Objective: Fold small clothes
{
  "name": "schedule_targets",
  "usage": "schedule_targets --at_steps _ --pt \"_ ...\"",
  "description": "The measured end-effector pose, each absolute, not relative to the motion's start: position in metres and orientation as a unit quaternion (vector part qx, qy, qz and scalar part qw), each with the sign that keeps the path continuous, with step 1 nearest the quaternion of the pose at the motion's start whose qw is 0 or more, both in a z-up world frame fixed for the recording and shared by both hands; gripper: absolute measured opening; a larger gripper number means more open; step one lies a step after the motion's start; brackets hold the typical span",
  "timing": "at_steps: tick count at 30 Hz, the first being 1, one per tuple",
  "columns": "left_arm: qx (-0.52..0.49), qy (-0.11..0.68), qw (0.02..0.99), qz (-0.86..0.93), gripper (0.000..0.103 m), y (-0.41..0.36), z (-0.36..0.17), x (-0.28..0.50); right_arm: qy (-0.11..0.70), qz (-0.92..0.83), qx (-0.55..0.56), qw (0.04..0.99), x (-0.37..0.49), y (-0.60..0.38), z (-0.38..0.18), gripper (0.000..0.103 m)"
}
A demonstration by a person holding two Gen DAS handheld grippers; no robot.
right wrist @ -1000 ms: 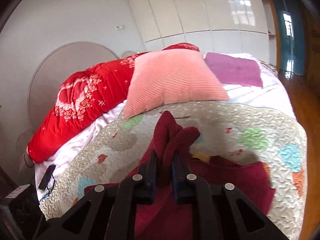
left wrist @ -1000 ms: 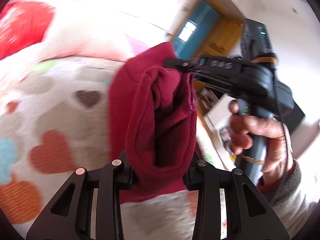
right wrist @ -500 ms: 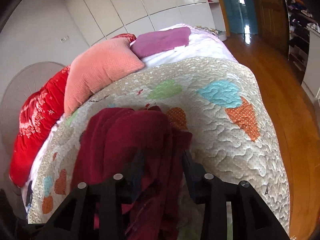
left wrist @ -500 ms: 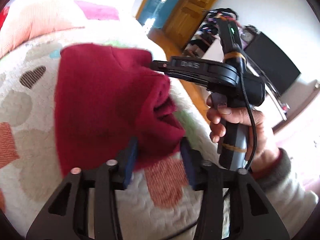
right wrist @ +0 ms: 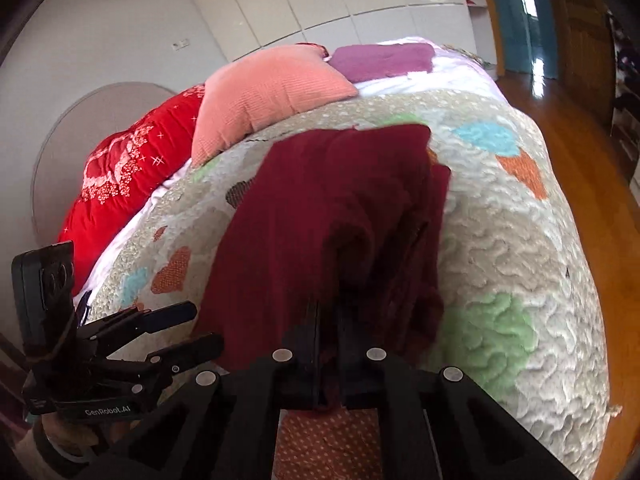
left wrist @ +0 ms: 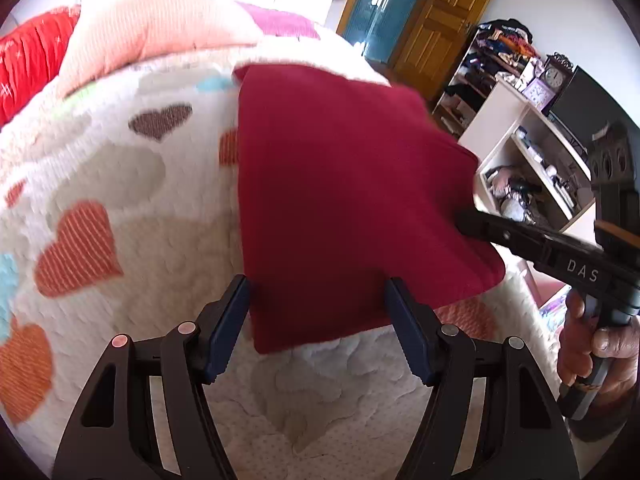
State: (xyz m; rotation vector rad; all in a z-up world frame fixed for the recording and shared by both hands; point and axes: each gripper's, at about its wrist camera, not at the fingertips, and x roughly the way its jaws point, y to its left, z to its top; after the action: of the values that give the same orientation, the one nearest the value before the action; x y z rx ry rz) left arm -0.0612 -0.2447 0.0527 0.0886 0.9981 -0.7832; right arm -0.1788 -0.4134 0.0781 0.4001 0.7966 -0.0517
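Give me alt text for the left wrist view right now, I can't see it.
A dark red garment lies folded flat on a heart-patterned quilt, its near edge between the opening jaws of the left gripper, pads clear of it. The right gripper pinches its right edge.

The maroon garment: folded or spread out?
Folded. The maroon garment lies flat on the quilt, with stacked layers along its right edge in the right wrist view.

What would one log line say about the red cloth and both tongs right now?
red cloth: folded on heart quilt | left tongs: opening, cloth edge between, not pinched | right tongs: shut on red cloth
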Motion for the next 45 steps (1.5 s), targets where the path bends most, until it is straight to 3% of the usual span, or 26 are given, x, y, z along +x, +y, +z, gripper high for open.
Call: schedule_targets --at_steps 3,8,9,10,12,21,23,24,25,33,37,41,45 --pt "0.050 0.471 0.803 -0.361 0.069 -0.242 0.044 -0.065 0.398 -0.031 0.225 0.889 -0.186 -0.424 0.052 0.005" --pt "0.043 0.434 0.829 -0.350 0.069 -0.236 0.071 -0.075 0.342 -0.025 0.238 0.909 -0.201 -0.424 0.083 0.011" --pt "0.041 0.422 0.836 -0.347 0.069 -0.234 0.074 -0.073 0.331 -0.031 0.235 0.913 -0.204 -0.424 0.091 0.019" --pt "0.039 0.413 0.842 -0.345 0.069 -0.233 0.079 -0.071 0.322 -0.038 0.230 0.917 -0.205 -0.424 0.098 0.034" --pt "0.036 0.406 0.845 -0.346 0.070 -0.238 0.082 -0.061 0.315 -0.049 0.219 0.922 -0.200 -0.423 0.107 0.046" --pt "0.033 0.449 0.823 -0.347 0.070 -0.272 0.057 -0.024 0.351 -0.108 0.235 0.900 -0.145 -0.452 0.078 0.047" --pt "0.031 0.446 0.822 -0.353 0.070 -0.271 0.054 -0.018 0.340 -0.096 0.281 0.892 -0.146 -0.469 0.062 0.066" --pt "0.022 0.447 0.818 -0.361 0.075 -0.269 0.053 -0.013 0.332 -0.096 0.299 0.889 -0.148 -0.475 0.056 0.075" --pt "0.005 0.451 0.812 -0.370 0.077 -0.265 0.052 -0.007 0.325 -0.086 0.315 0.888 -0.150 -0.481 0.049 0.076" --pt "-0.103 0.525 0.749 -0.390 0.081 -0.264 0.022 0.033 0.318 0.006 0.345 0.883 -0.140 -0.487 0.036 0.077" --pt "-0.101 0.515 0.752 -0.398 0.081 -0.269 0.022 0.028 0.315 0.017 0.348 0.883 -0.137 -0.483 0.037 0.056" --pt "-0.096 0.505 0.754 -0.409 0.061 -0.260 0.038 0.018 0.306 0.006 0.340 0.889 -0.149 -0.471 0.054 0.046" --pt "-0.089 0.481 0.773 -0.404 0.061 -0.224 0.068 -0.006 0.301 0.039 0.335 0.892 -0.160 -0.440 0.078 0.045"
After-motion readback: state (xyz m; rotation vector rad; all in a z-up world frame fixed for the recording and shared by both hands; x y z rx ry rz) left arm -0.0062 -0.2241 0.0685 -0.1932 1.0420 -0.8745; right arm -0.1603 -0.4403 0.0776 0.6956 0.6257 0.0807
